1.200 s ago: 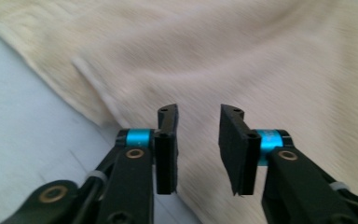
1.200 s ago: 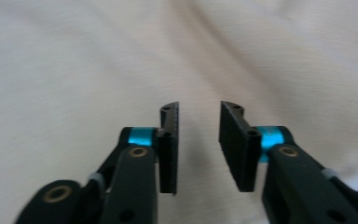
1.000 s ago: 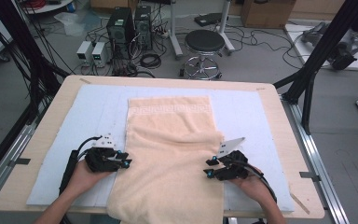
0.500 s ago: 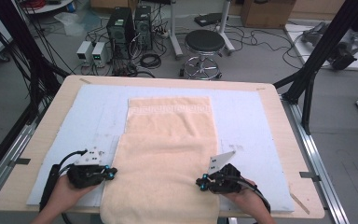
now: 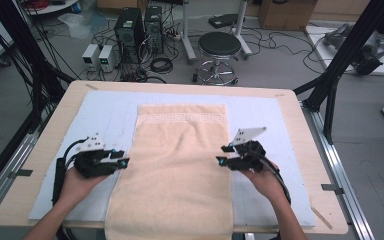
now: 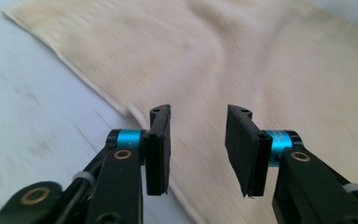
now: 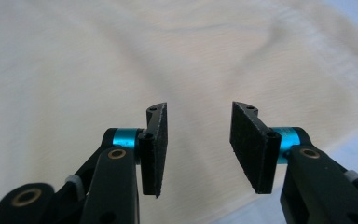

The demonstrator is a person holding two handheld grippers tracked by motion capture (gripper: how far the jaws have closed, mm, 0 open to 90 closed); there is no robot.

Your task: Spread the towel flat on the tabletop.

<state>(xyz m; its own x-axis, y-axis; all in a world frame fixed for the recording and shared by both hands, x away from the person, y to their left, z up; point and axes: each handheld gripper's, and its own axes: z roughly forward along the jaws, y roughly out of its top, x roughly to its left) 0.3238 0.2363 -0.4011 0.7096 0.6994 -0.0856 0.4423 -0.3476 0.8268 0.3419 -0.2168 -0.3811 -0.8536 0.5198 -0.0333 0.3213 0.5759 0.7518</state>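
A beige towel (image 5: pixel 180 165) lies flat down the middle of the white mat (image 5: pixel 105 115), and its near end hangs over the table's front edge. My left gripper (image 5: pixel 123 160) hovers at the towel's left edge, open, with nothing between its pads. In the left gripper view the left gripper (image 6: pixel 198 116) points at that edge of the towel (image 6: pixel 261 56). My right gripper (image 5: pixel 220 160) stands open over the towel's right edge. In the right gripper view the right gripper (image 7: pixel 199 112) is above the towel (image 7: pixel 121 60). Both pairs of jaws have just been opening.
The wooden table (image 5: pixel 300 130) shows a bare border around the mat. Black frame posts (image 5: pixel 337 70) rise at the back right and left. On the floor beyond stand a stool (image 5: pixel 219 50), computer cases (image 5: pixel 140 30) and loose cables.
Both grippers went toward the near edge at the towel's sides, then came back up and away from me with wider jaws. The towel now lies smoother than a second ago.
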